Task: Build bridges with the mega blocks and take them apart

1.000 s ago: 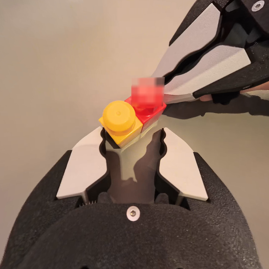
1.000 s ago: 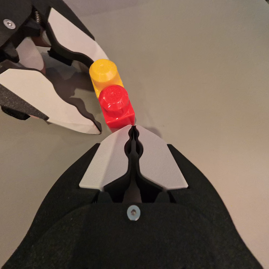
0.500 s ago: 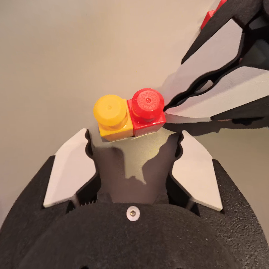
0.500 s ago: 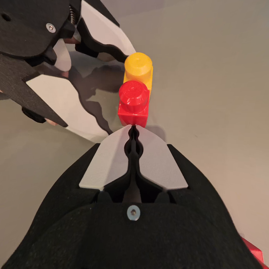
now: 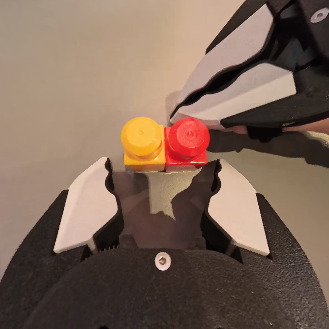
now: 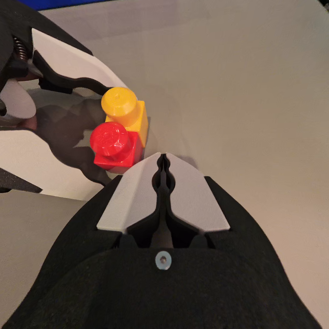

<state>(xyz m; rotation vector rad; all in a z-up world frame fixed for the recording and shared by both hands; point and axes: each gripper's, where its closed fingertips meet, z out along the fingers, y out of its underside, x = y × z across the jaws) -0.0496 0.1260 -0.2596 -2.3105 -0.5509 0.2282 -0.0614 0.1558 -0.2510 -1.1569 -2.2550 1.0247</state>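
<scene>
A yellow one-stud block (image 5: 142,147) and a red one-stud block (image 5: 187,144) stand upright side by side, touching, on the beige table. My left gripper (image 5: 162,160) is open and empty, its fingertips just short of the pair and wide enough to span both. My right gripper (image 6: 163,154) is shut and empty, its tip beside the red block (image 6: 115,147), with the yellow block (image 6: 126,114) behind it. The right gripper also shows in the left wrist view (image 5: 174,114), just behind the red block's stud. The left gripper's open fingers (image 6: 62,74) show at the left of the right wrist view.
The beige table surface (image 6: 231,89) spreads out around the blocks. A strip of something blue (image 6: 58,4) shows at the far top edge of the right wrist view. A hand (image 5: 240,129) shows under the right gripper.
The left gripper has opened wider and squared up facing the two blocks. The right gripper has stayed shut and shifted to the right of the red block, off its centre line.
</scene>
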